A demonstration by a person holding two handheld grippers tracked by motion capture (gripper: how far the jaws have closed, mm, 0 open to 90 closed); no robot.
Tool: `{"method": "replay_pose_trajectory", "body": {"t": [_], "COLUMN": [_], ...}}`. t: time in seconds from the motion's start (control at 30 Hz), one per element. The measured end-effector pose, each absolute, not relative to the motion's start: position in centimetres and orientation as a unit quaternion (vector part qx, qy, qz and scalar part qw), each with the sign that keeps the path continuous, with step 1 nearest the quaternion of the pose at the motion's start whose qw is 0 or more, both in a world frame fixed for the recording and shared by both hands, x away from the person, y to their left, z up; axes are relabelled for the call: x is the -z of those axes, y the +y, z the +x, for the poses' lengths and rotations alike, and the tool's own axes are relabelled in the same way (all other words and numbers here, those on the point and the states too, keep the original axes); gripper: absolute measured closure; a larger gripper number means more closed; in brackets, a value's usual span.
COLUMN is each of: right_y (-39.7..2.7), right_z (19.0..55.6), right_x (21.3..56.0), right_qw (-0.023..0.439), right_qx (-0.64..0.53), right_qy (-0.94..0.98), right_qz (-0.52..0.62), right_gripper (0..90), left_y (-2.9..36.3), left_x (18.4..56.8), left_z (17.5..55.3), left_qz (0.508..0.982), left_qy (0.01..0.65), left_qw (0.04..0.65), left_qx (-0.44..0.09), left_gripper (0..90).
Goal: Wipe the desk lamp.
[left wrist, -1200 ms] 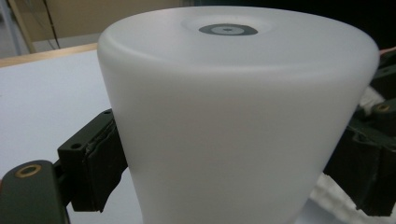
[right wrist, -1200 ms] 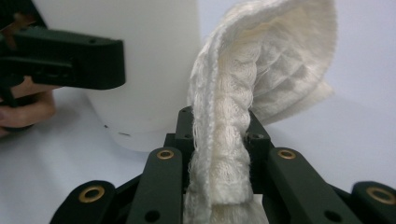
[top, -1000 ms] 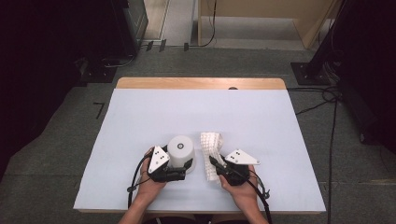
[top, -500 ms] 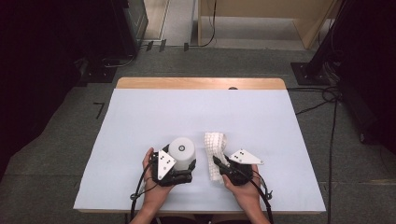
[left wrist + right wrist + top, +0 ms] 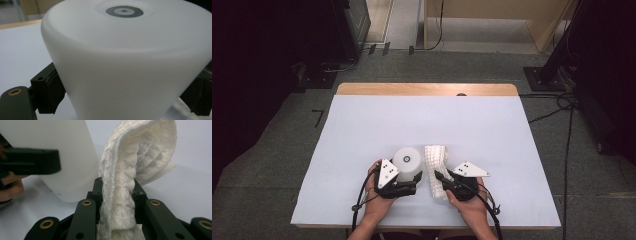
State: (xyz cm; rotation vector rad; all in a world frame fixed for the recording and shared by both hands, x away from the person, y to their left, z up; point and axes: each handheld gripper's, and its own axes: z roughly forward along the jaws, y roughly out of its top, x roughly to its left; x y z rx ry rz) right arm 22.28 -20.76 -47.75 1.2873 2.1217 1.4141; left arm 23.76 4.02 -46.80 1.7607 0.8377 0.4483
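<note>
A frosted white cup (image 5: 407, 160) with a grey ring mark on its flat end (image 5: 124, 11) is tipped near the table's front edge. My left gripper (image 5: 410, 175) is shut on it, its jaws pressing on both sides of the cup's wall (image 5: 125, 65). Just to its right, my right gripper (image 5: 439, 179) is shut on a folded white knitted cloth (image 5: 435, 161). The cloth (image 5: 130, 177) rises between the jaws of the right gripper (image 5: 117, 192) and bends over at its top. The cup (image 5: 62, 152) stands close to the cloth's left.
A pale cover (image 5: 427, 125) lies over the table, with a wooden strip (image 5: 427, 89) along the far edge. Cables (image 5: 562, 107) run on the floor to the right. Dark equipment (image 5: 342, 30) stands beyond the far left corner.
The left hand has tipped the cup, so its round marked end now faces up more. The right gripper and the cloth have kept almost still.
</note>
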Motion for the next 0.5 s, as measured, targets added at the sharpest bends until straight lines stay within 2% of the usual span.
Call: {"method": "replay_pose_trajectory", "body": {"t": [0.1,0.27,0.5], "right_y": [-20.1,-19.7,-20.5], "right_z": [22.2,21.9,21.1], "right_x": [47.6,46.8,44.3], "right_qw": [0.127,0.126,0.175], "right_qx": [-0.487,-0.5,-0.547], "right_qy": [0.74,0.737,0.727], "right_qz": [0.445,0.437,0.376], "right_gripper": [73.2,73.8,73.9], "left_y": [4.3,3.9,3.1], "left_x": [46.3,46.6,47.1], "left_z": [23.8,23.7,23.6], "left_qz": [0.742,0.756,0.778], "left_qy": [0.331,0.316,0.296], "left_qw": [0.56,0.549,0.528], "left_qx": [-0.166,-0.163,-0.167], "left_gripper": [8.7,8.7,8.7]}}
